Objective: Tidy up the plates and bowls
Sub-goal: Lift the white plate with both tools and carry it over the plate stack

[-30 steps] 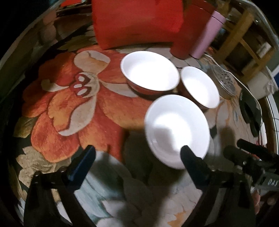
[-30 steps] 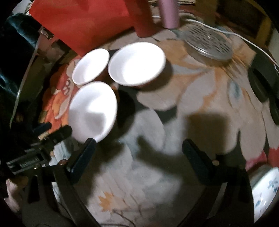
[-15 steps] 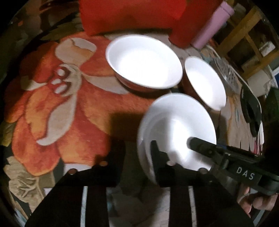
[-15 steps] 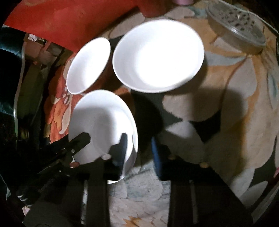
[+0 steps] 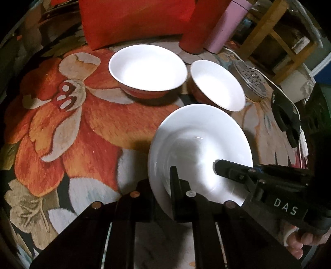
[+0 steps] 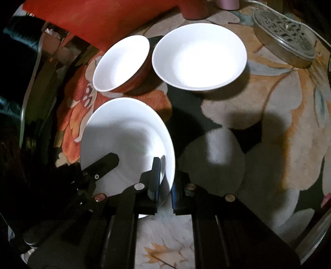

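A white deep plate (image 5: 198, 142) sits near me on the floral cloth; it also shows in the right wrist view (image 6: 126, 136). My left gripper (image 5: 163, 186) is shut on its near left rim. My right gripper (image 6: 165, 184) is shut on its near right rim; the right gripper also shows in the left wrist view (image 5: 231, 171). Behind stand two red bowls with white insides: a large bowl (image 5: 148, 67) and a small bowl (image 5: 217, 84). In the right wrist view the large bowl (image 6: 199, 57) is at right and the small bowl (image 6: 122, 63) at left.
A red cushion (image 5: 134, 18), a red cylinder (image 5: 196, 27) and a pink tumbler (image 5: 225, 24) stand at the back. A perforated metal lid (image 6: 285, 45) lies at the right, with a black object (image 5: 286, 115) and a white cable beside it.
Both grippers moved in on the deep plate and closed on opposite sides of its near rim. The bowls have not moved.
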Tool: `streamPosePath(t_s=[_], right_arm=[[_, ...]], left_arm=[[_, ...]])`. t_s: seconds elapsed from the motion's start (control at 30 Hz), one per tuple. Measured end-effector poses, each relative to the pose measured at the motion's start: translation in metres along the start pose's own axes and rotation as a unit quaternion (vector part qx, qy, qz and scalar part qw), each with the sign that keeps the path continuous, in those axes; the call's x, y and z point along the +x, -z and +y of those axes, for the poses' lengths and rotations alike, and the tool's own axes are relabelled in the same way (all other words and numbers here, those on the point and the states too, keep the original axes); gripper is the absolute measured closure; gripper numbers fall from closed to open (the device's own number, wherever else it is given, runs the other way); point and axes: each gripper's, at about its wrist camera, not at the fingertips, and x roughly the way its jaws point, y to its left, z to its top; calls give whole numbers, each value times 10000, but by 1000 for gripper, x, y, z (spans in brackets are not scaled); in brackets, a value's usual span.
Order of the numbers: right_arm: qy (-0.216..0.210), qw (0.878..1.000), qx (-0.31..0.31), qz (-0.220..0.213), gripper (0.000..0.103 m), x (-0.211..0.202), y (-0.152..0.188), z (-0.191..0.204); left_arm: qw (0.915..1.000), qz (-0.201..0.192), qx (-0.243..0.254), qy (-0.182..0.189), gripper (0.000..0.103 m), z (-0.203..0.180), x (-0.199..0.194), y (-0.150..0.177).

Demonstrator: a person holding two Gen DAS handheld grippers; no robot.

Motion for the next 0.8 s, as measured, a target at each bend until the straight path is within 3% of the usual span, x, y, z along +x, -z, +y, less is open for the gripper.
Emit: streamPosePath(t_s=[0.4, 0.8], right_arm=[[241, 9995, -14, -195, 92, -48, 30, -19], [747, 9960, 284, -408, 91, -98, 60, -49]], left_arm=[[9986, -169, 420, 287, 92, -54, -30, 21], [9938, -176, 861, 684, 92, -115, -39, 31]])
